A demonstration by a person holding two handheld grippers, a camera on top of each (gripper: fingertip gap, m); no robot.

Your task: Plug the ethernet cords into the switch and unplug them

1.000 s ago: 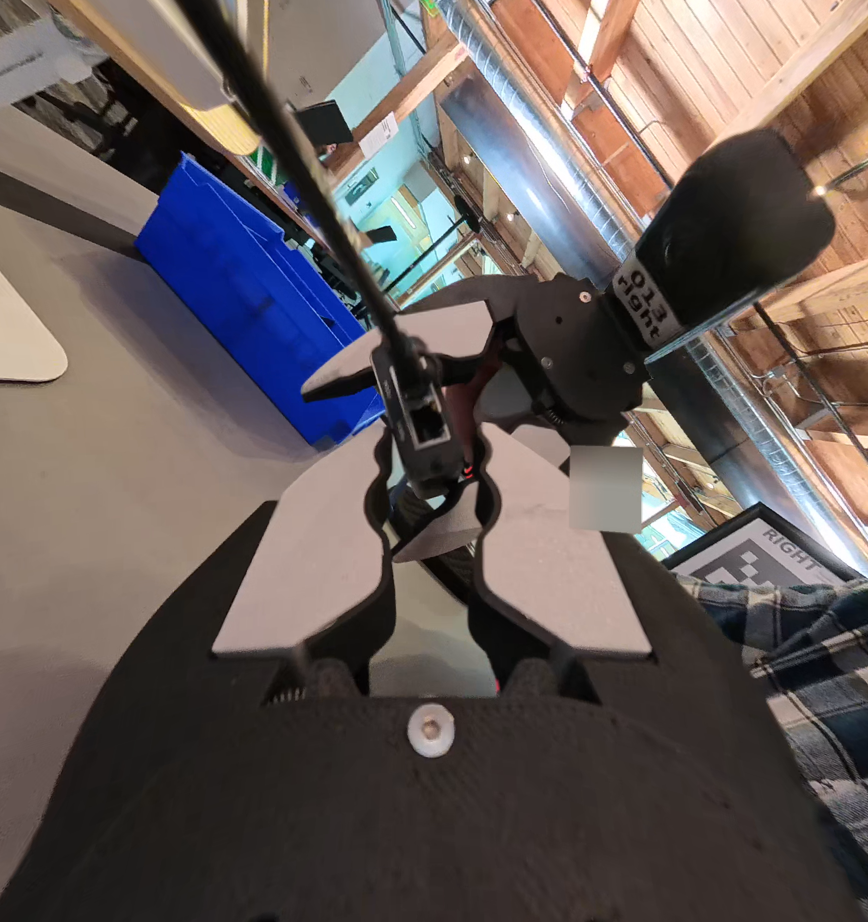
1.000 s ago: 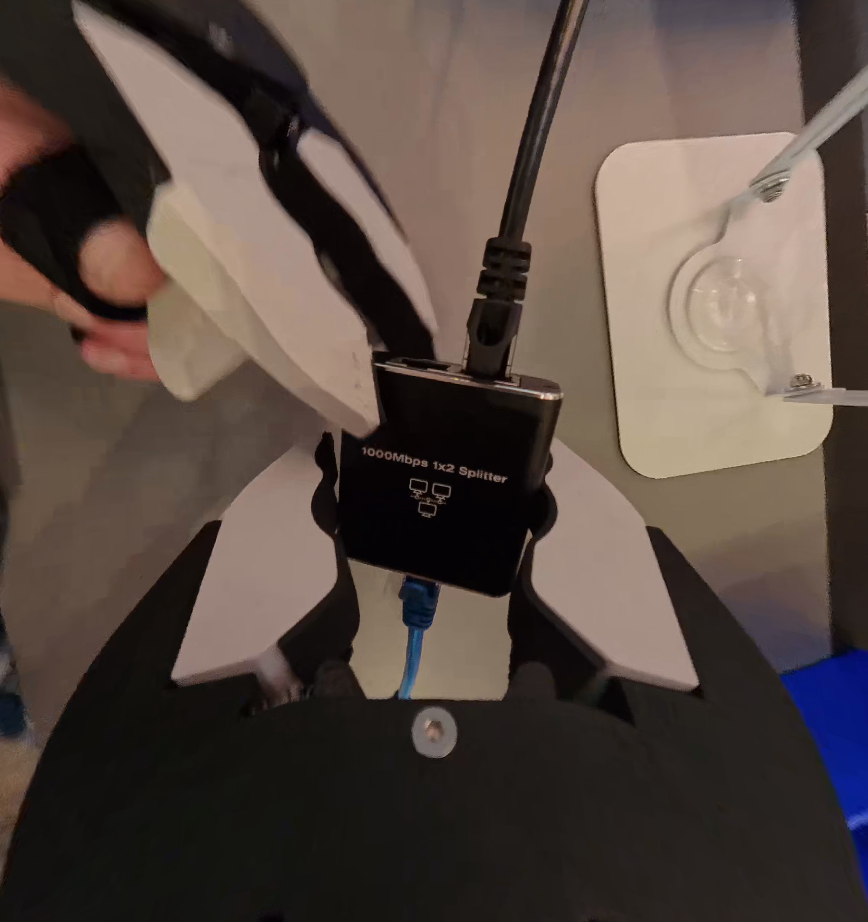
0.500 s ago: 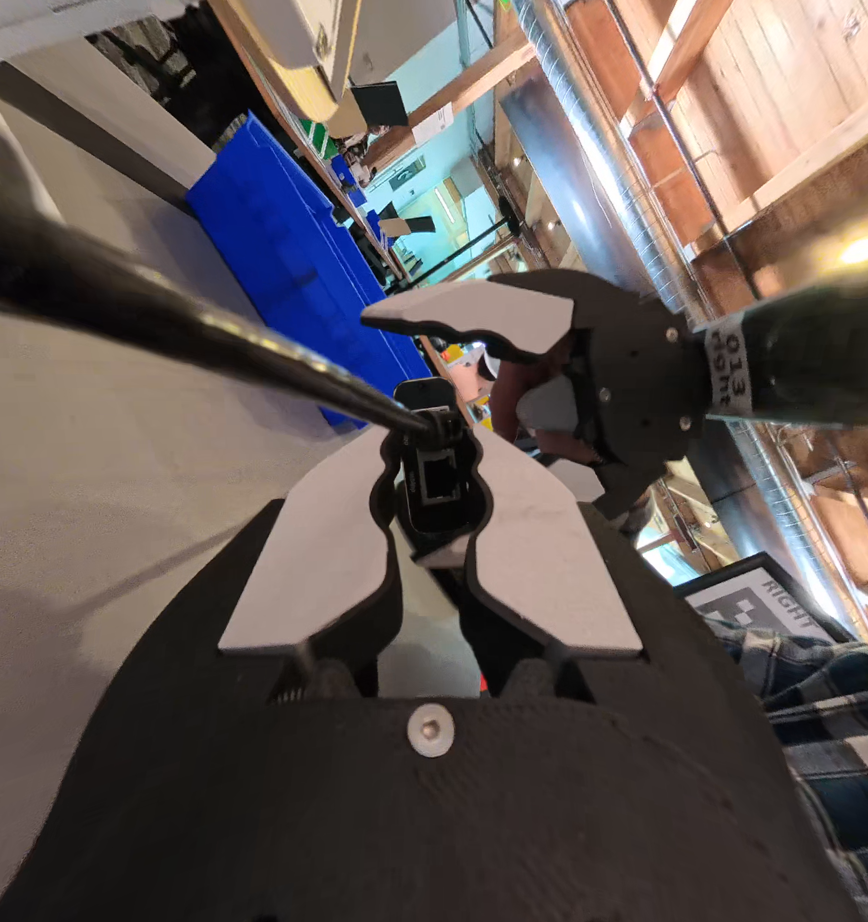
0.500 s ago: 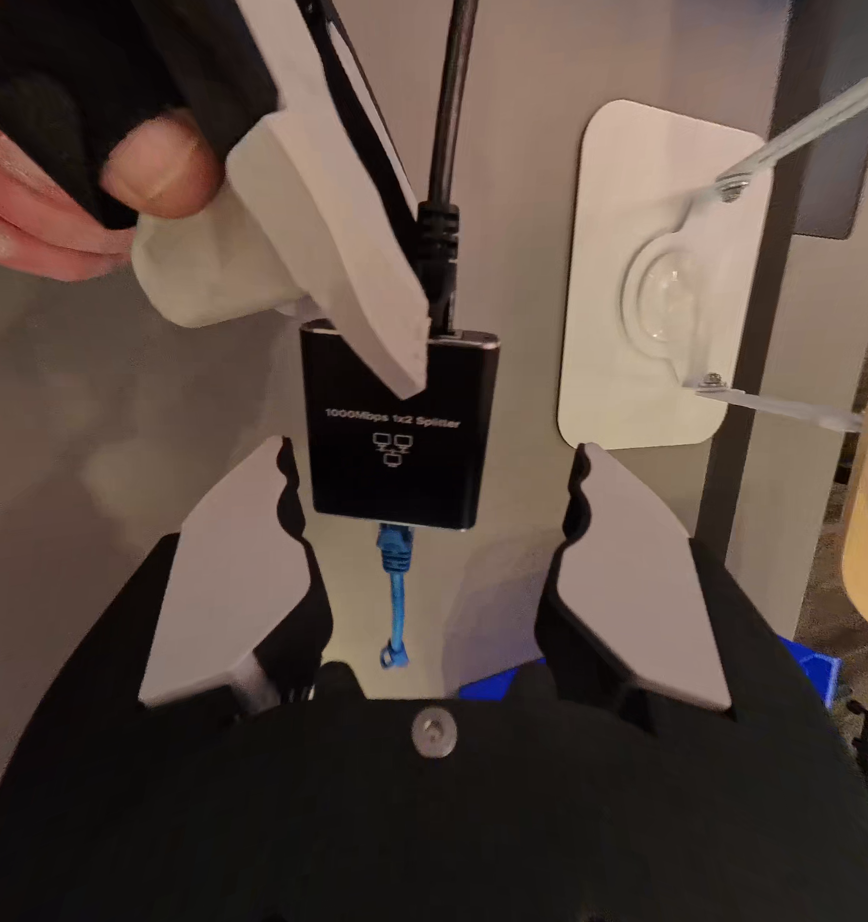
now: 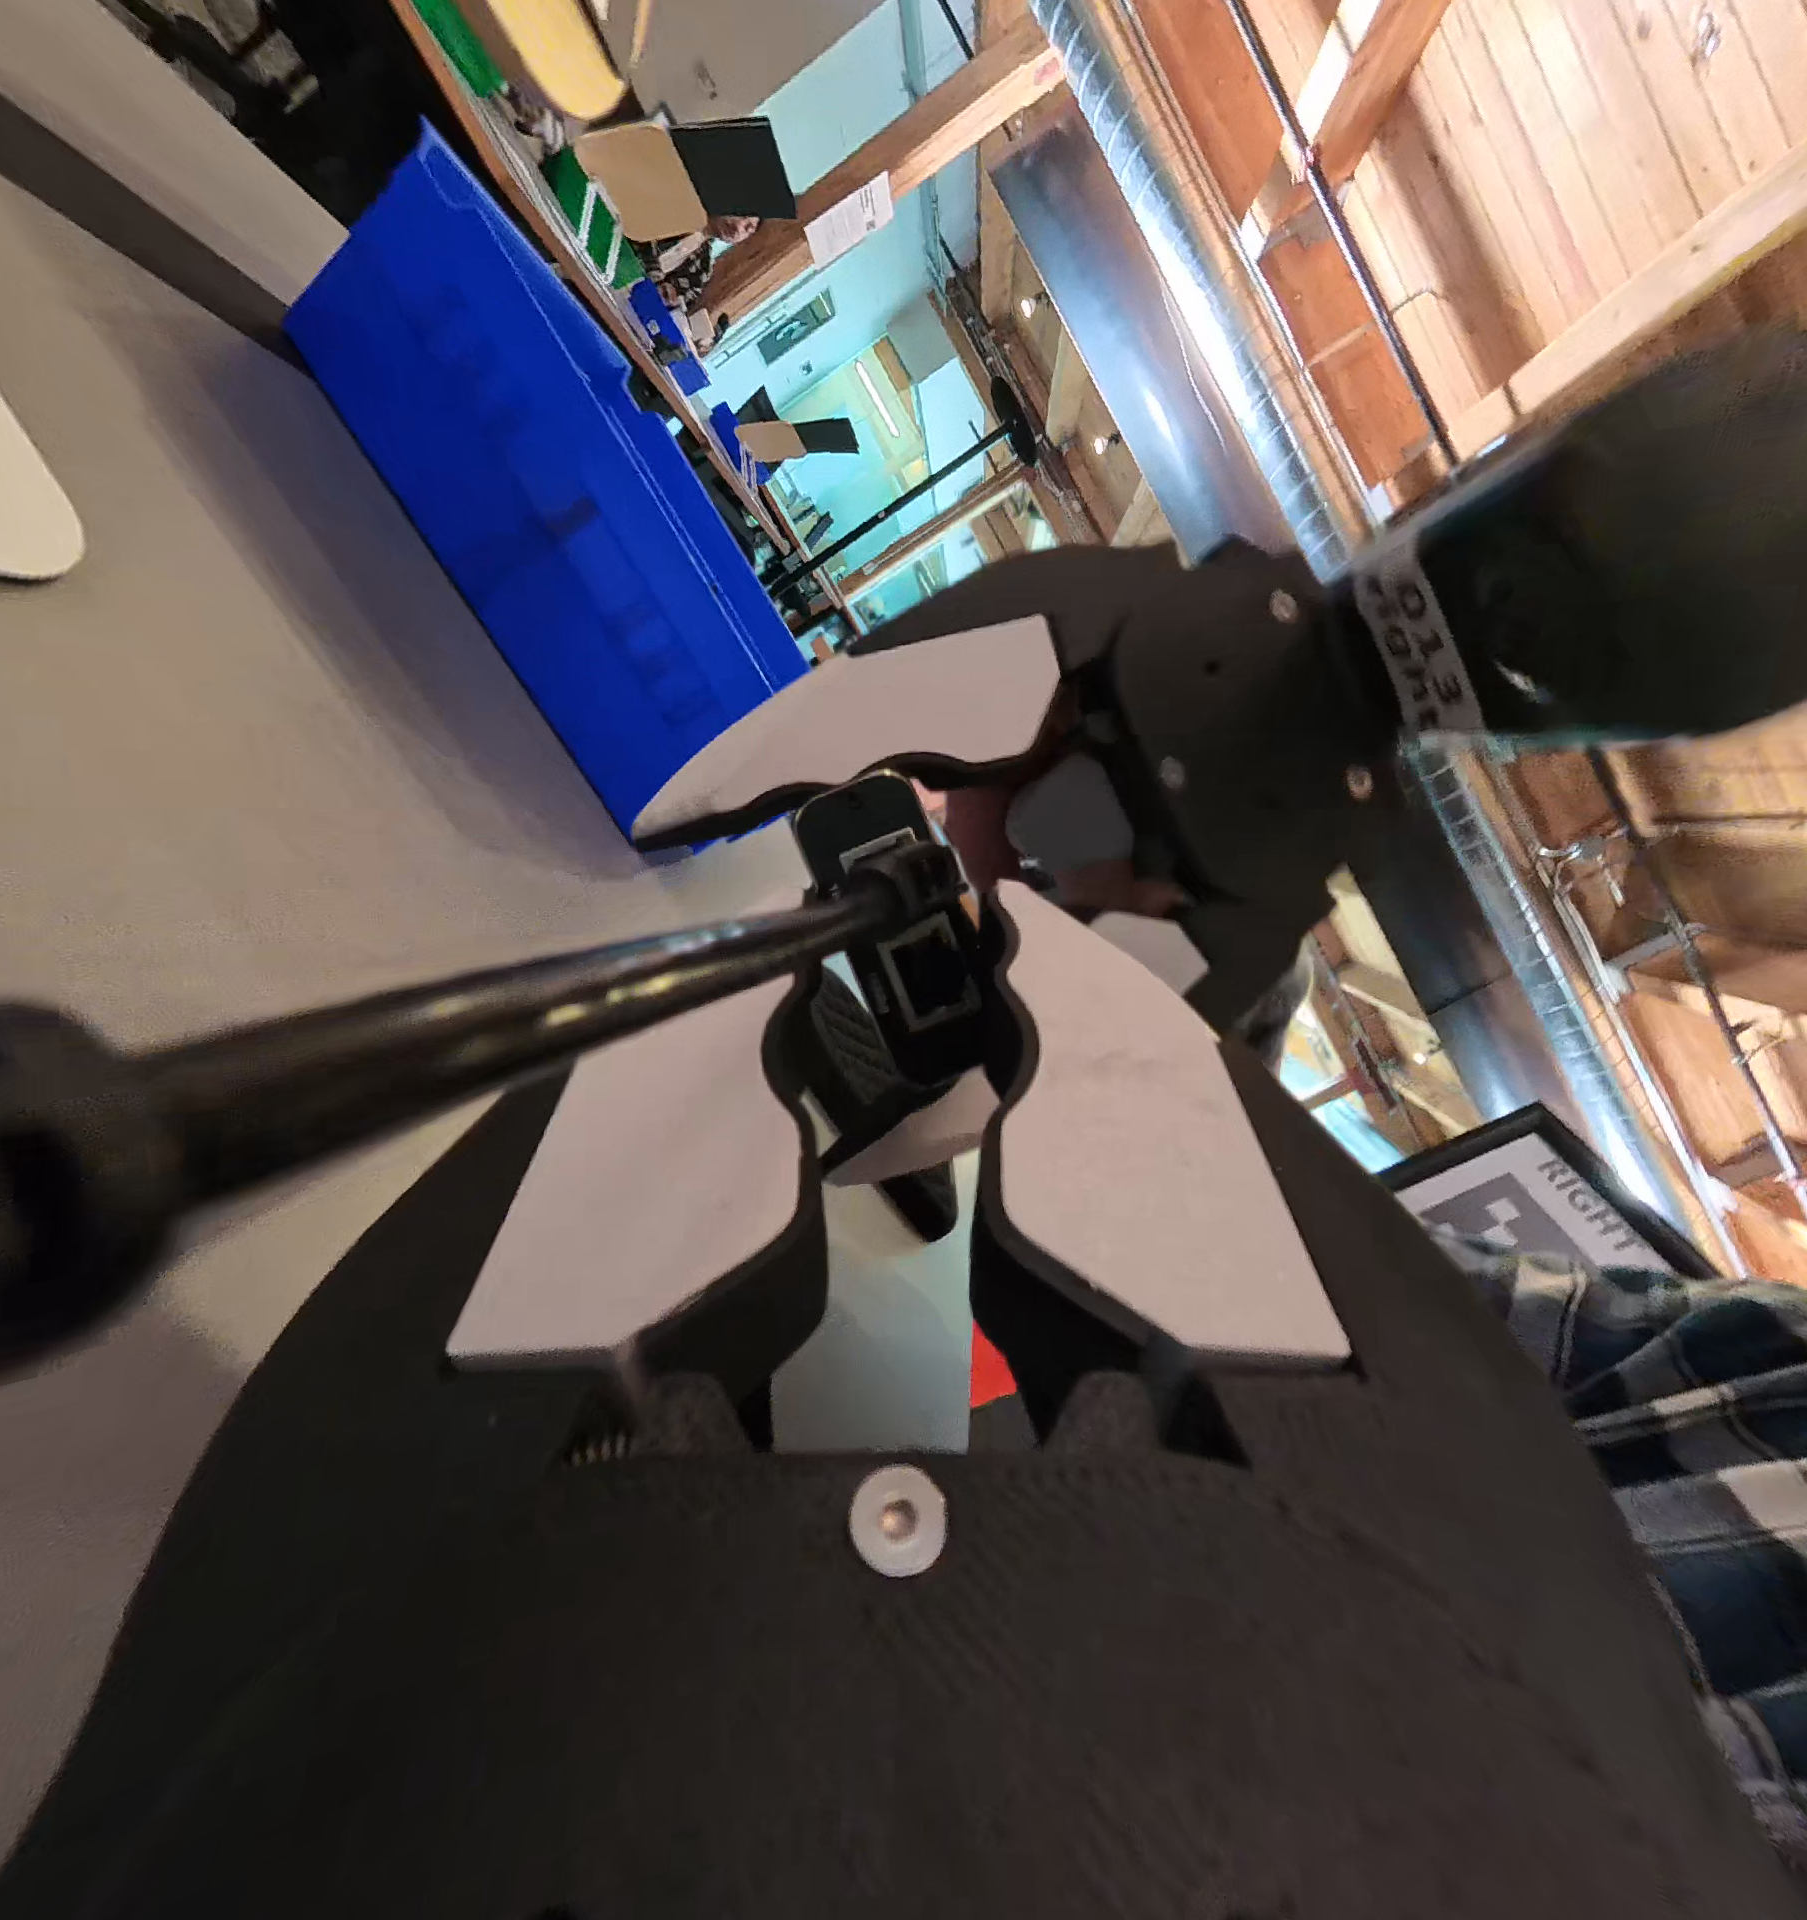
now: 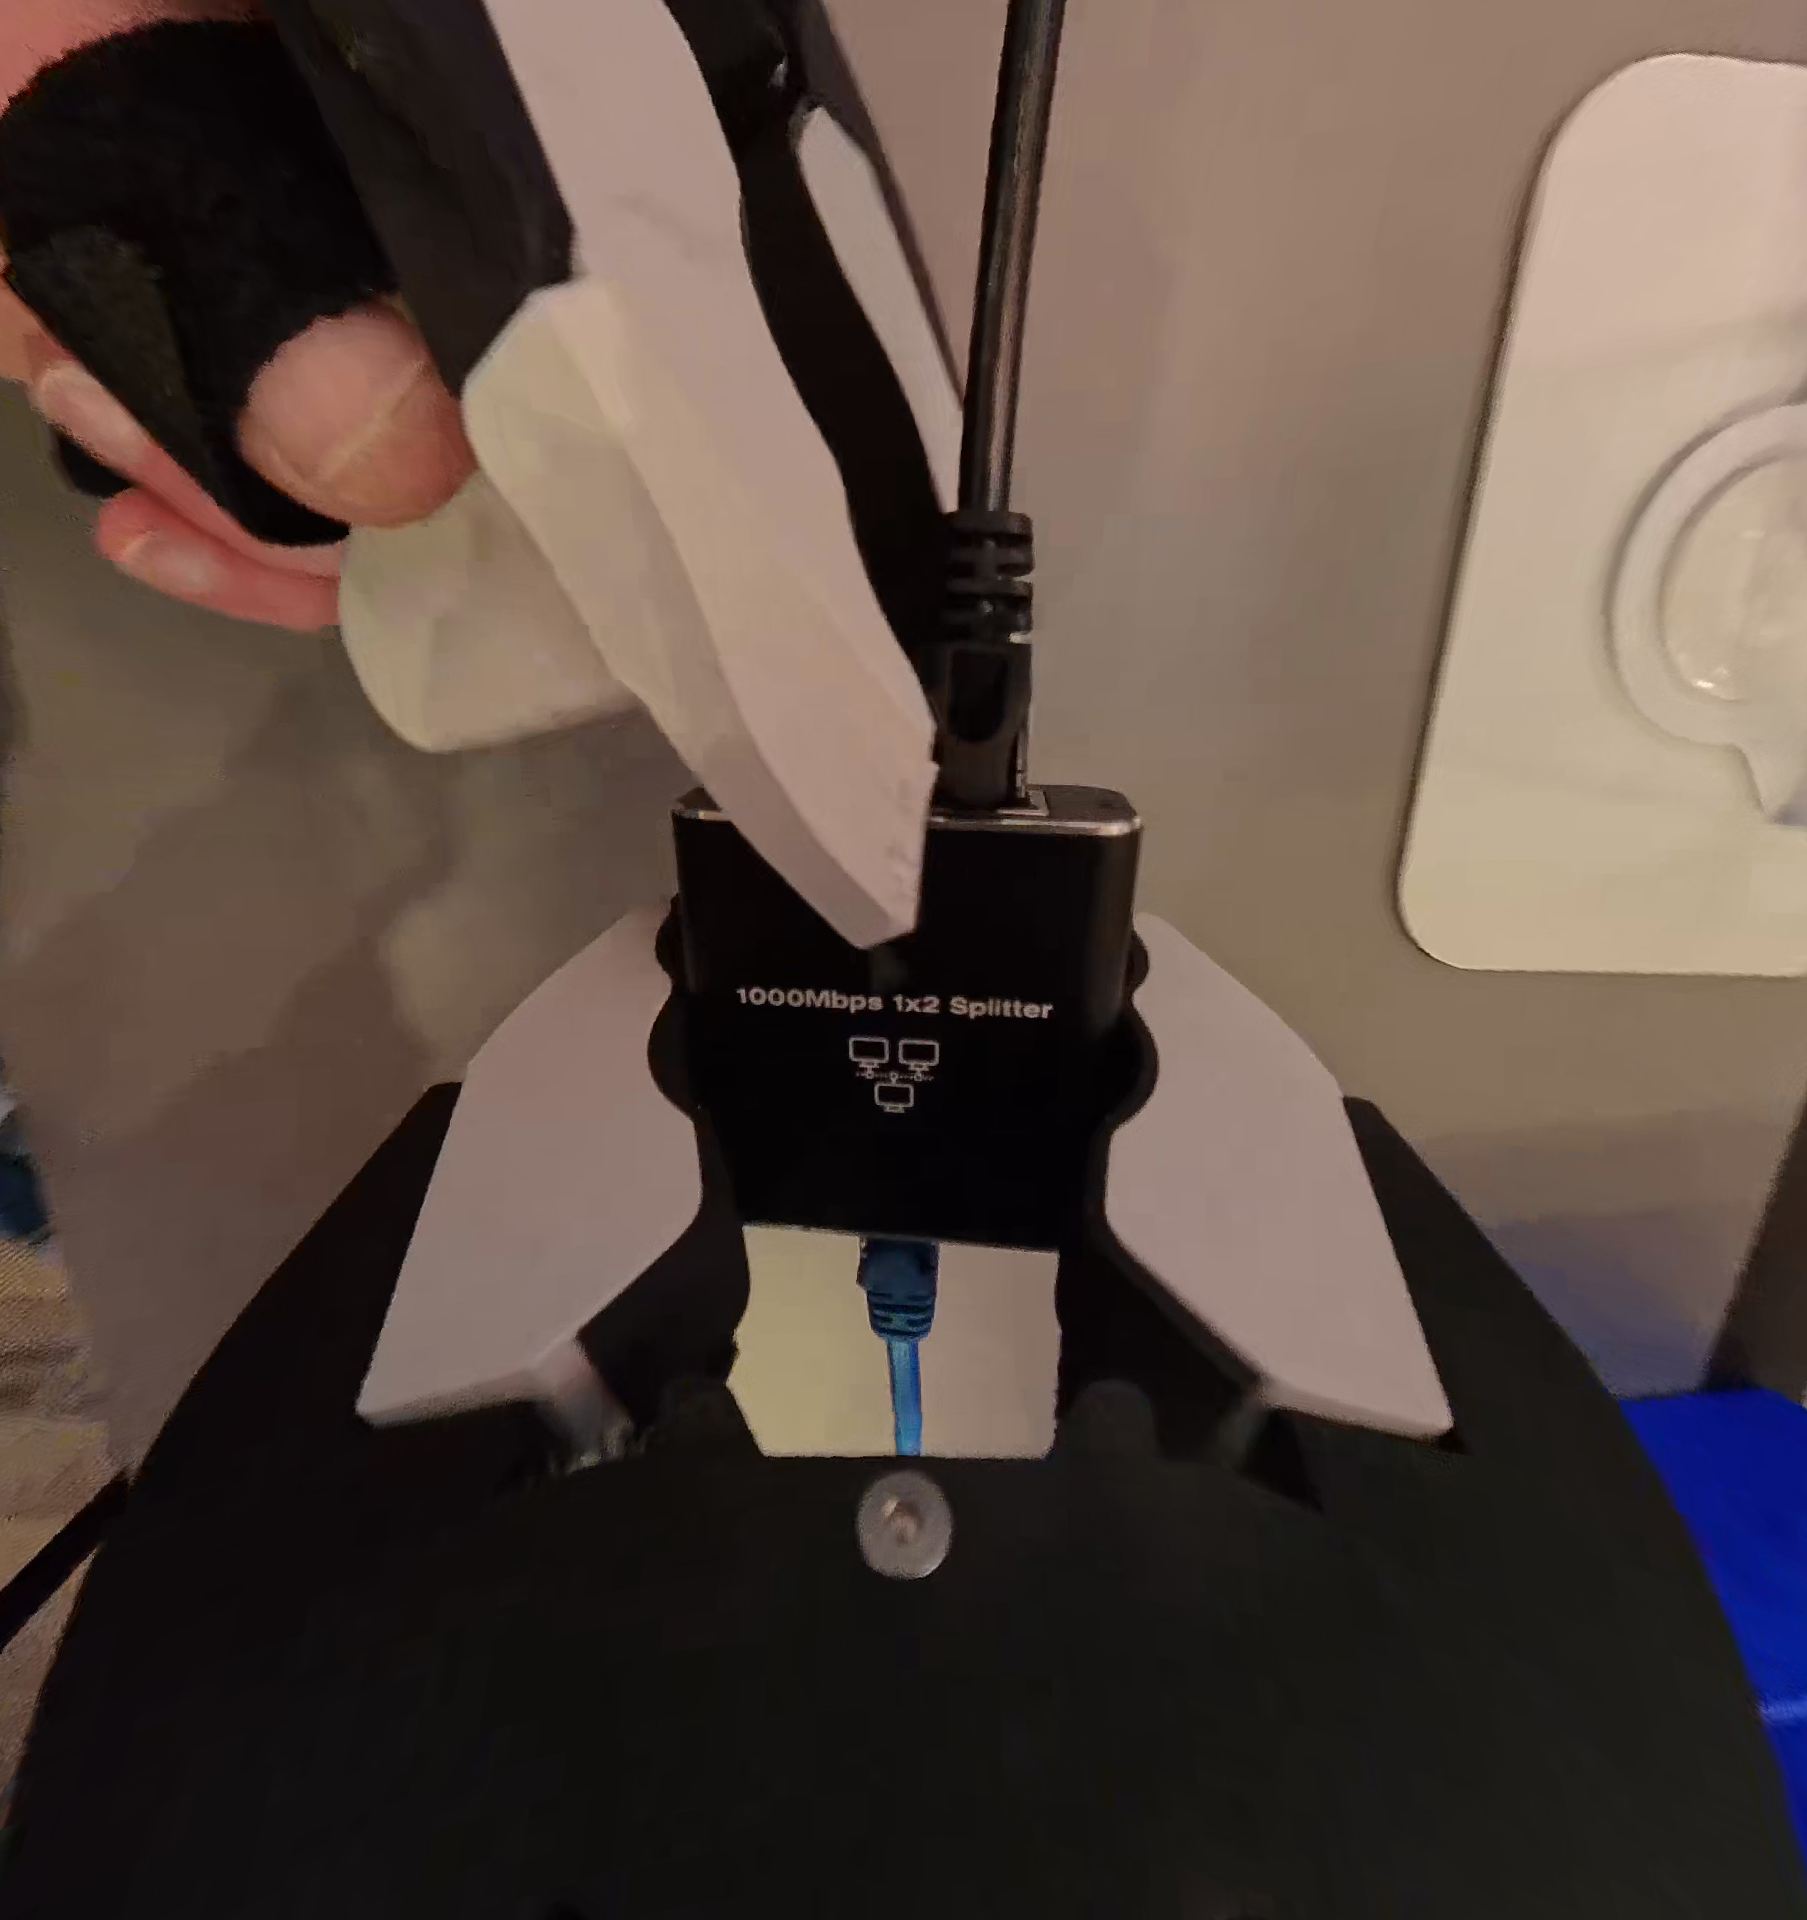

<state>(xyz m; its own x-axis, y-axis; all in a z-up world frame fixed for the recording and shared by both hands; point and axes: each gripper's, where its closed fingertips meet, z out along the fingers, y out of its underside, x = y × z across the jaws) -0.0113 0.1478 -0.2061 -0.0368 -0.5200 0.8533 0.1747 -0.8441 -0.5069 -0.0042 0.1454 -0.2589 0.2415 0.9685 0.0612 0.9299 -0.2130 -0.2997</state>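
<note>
The black switch (image 6: 899, 1122) is off the table, gripped by its two side edges in my right gripper (image 6: 904, 935), which is shut on it. A black cord (image 6: 1003, 312) is plugged into one top port by its plug (image 6: 982, 644). A blue cord (image 6: 904, 1351) is plugged into the bottom. In the left wrist view the switch's end (image 5: 925, 982) shows an empty port beside the black cord (image 5: 463, 1029). My left gripper (image 5: 904, 987) straddles that end across its thickness, with its fingers slightly parted. Its finger (image 6: 774, 675) overlaps the switch's front. The right gripper (image 5: 899, 914) shows opposite it.
A blue bin (image 5: 525, 499) stands on the grey table (image 5: 151, 831) beyond the grippers. A white plate with a clear mount (image 6: 1657, 520) lies right of the switch. A person's hand (image 6: 255, 416) holds the left gripper, and a plaid sleeve (image 5: 1709, 1507) is at the right. Across from one pair of fingers to the other is roughly 5 centimeters.
Half a second ago my right gripper opened while my left gripper alone held the switch. The right has shut on the switch again, farther along it, and the left fingers now stand a little wider.
</note>
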